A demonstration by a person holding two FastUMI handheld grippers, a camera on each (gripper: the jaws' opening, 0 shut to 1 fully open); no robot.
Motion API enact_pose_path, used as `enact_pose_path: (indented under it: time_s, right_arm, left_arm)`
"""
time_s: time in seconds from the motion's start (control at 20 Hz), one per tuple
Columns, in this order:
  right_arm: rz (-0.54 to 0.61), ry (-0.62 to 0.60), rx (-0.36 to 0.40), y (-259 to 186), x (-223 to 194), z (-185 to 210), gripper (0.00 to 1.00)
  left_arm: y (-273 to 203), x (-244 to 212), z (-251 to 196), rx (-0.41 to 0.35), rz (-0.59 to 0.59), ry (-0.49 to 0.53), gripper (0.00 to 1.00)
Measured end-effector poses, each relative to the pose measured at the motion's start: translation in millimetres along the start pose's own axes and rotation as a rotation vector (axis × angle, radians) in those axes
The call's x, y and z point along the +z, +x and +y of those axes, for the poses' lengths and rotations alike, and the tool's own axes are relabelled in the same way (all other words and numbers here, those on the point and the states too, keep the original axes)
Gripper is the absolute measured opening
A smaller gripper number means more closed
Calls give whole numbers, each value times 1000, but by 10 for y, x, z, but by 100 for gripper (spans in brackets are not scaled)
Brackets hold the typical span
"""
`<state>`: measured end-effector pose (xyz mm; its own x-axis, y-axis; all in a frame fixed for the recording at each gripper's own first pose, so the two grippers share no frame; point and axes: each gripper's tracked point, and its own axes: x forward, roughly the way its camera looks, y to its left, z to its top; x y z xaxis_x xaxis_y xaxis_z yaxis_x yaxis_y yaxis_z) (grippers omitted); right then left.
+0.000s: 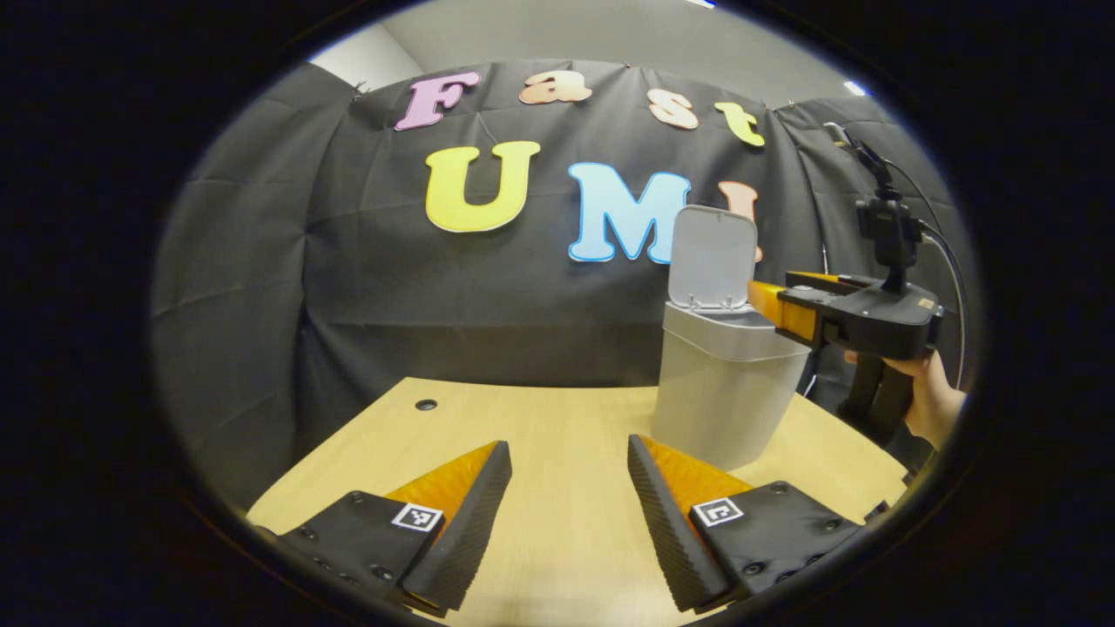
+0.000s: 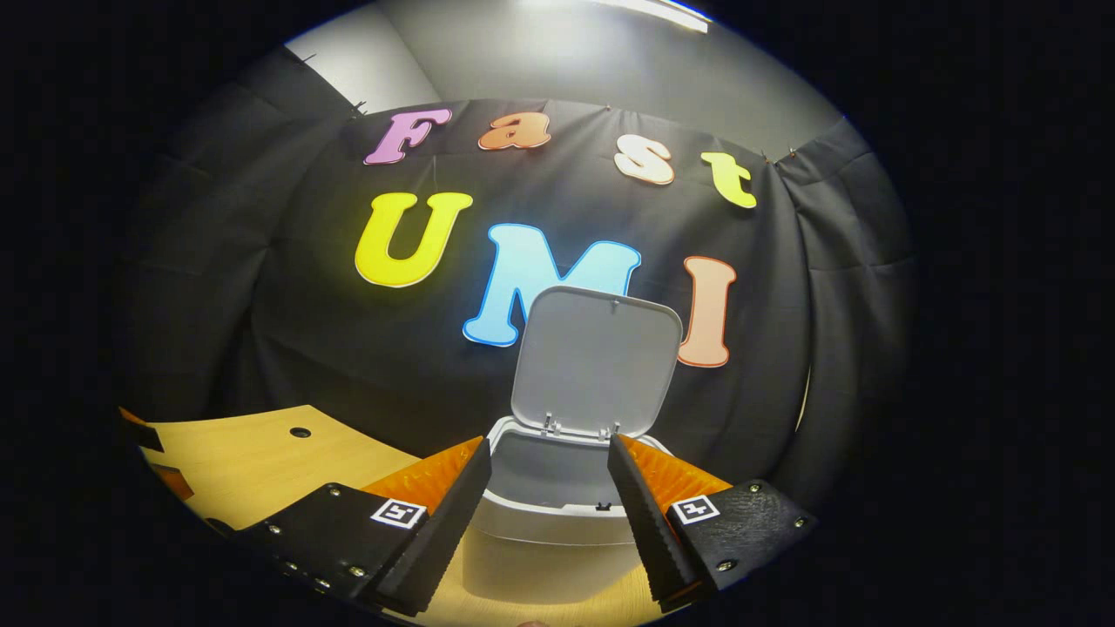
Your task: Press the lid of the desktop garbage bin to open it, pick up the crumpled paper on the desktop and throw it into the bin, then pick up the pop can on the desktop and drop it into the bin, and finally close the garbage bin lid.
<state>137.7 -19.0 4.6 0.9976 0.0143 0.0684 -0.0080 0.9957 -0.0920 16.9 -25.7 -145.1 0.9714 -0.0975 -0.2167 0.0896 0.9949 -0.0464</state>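
Observation:
The grey desktop bin stands at the right back of the wooden table, its lid swung up and upright. My right gripper, held by a hand, reaches in from the right with its fingers level over the bin's open mouth. In the right gripper view the open bin lies just below and ahead, with the raised lid behind it. There my right gripper is open with nothing held. My left gripper hovers open over the bare table, left of the bin.
The light wooden table has a small round hole near its back left edge. Black cloth walls close in behind and to the sides. A black mount with a cable rises from the right gripper.

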Motion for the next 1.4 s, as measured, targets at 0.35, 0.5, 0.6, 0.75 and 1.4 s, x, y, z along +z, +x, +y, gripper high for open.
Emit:
enact_pose_path:
  time_s: [0.35,0.5,0.6,0.75,1.4]
  right_arm:
    - [25,-4,-44,-53,113,-88,93]
    - [17,-31,-90,-98,243,-182,93]
    - [12,-32,-119,-88,353,-242,93]
    - [12,-38,-168,-29,527,-370,93]
    - [-144,-55,-174,565,1621,-496,94]
  left_arm:
    - [28,48,79,-42,-14,25,89]
    - [34,42,121,-75,-14,23,89]
    - [45,47,158,-94,-20,23,89]
    - [61,45,177,-128,-30,36,89]
    - [67,286,234,-97,-113,-31,89]
